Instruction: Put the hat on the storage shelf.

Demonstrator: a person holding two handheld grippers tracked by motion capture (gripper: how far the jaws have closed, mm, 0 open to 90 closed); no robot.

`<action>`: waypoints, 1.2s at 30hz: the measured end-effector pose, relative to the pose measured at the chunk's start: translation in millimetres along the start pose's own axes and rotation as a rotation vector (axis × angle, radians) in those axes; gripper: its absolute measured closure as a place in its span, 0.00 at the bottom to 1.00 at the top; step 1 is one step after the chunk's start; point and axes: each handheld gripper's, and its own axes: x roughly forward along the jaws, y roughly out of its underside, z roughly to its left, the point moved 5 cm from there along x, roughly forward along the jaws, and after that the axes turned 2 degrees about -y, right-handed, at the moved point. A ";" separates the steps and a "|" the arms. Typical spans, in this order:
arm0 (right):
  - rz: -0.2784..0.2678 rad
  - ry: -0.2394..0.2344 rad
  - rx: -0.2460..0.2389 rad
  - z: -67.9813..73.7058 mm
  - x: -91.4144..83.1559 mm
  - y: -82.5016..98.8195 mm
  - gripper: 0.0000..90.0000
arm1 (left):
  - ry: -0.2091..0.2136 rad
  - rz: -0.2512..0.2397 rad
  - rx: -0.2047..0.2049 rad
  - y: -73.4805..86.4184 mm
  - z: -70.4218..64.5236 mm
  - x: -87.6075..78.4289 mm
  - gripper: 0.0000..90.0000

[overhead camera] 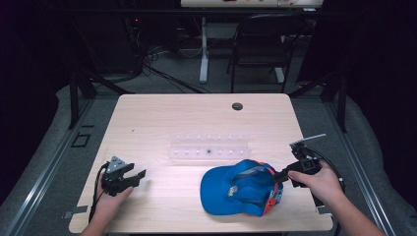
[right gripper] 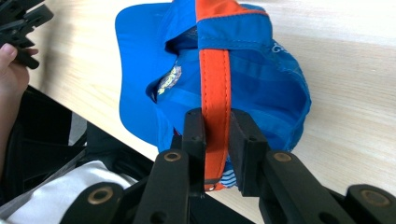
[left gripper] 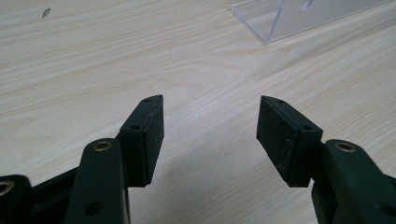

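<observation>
Pinching the cap's orange strap [right gripper: 215,88], my right gripper [right gripper: 216,140] grips the blue cap [overhead camera: 236,189] lying near the table's [overhead camera: 196,113] front edge; I should lift gently, keeping the strap centred. Left gripper [left gripper: 210,133] waits released; clear rack [overhead camera: 209,147] beyond.

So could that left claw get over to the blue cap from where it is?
Probably yes: the left claw stands open, and bare table lies between it and the blue cap.

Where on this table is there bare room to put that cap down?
Free: the wood between the left gripper and the cap, and the far half of the table behind the clear rack. Crowded: the near right corner.
</observation>
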 end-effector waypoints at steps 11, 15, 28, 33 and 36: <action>0.031 0.066 -0.008 24.9 -14.7 -13.1 0.86 | 0.005 0.002 0.006 0.2 -1.5 0.7 0.46; 0.049 0.094 -0.008 34.2 -20.5 -19.0 0.86 | 0.002 -0.001 0.002 0.1 -1.1 0.3 0.46; 0.045 0.086 0.007 61.1 -34.5 -30.9 0.86 | 0.005 0.001 0.007 0.1 -1.4 0.6 0.46; 0.021 0.045 0.013 71.2 -45.4 -35.4 0.86 | 0.003 0.002 0.007 0.3 -1.1 0.7 0.46; 0.015 0.032 0.009 75.6 -50.6 -37.2 0.86 | 0.005 0.001 0.006 -0.1 -1.4 0.1 0.46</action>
